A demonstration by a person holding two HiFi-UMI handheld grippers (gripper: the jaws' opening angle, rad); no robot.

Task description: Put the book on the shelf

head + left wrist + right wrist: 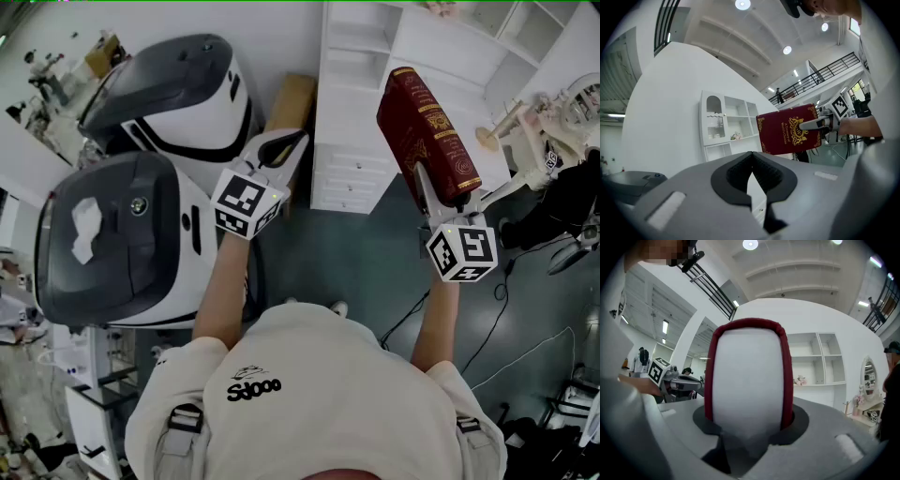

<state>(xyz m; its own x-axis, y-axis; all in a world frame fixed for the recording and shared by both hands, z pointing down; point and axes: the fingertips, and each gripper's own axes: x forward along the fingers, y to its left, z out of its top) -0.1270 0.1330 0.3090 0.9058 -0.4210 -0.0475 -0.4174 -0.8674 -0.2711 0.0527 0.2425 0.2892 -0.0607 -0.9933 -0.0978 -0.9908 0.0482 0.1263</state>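
Note:
A thick dark red book [427, 136] with gold print is held upright, spine up, in my right gripper [439, 192], whose jaws are shut on its lower edge. In the right gripper view the book's white page edge [747, 376] fills the middle between the jaws. The left gripper view shows the book's cover [787, 129] off to the right. The white shelf unit [375, 56] stands just beyond the book, with open compartments [820, 359]. My left gripper [281, 148] is level at the left, apart from the book; its pads [751, 157] meet with nothing between them.
Two large grey-and-white machines [169, 89] [112, 234] stand at the left. A cardboard box [291, 98] leans between them and the shelf. White drawers [352, 173] form the shelf's lower part. Cables [487, 319] lie on the floor, with clutter [562, 131] to the right.

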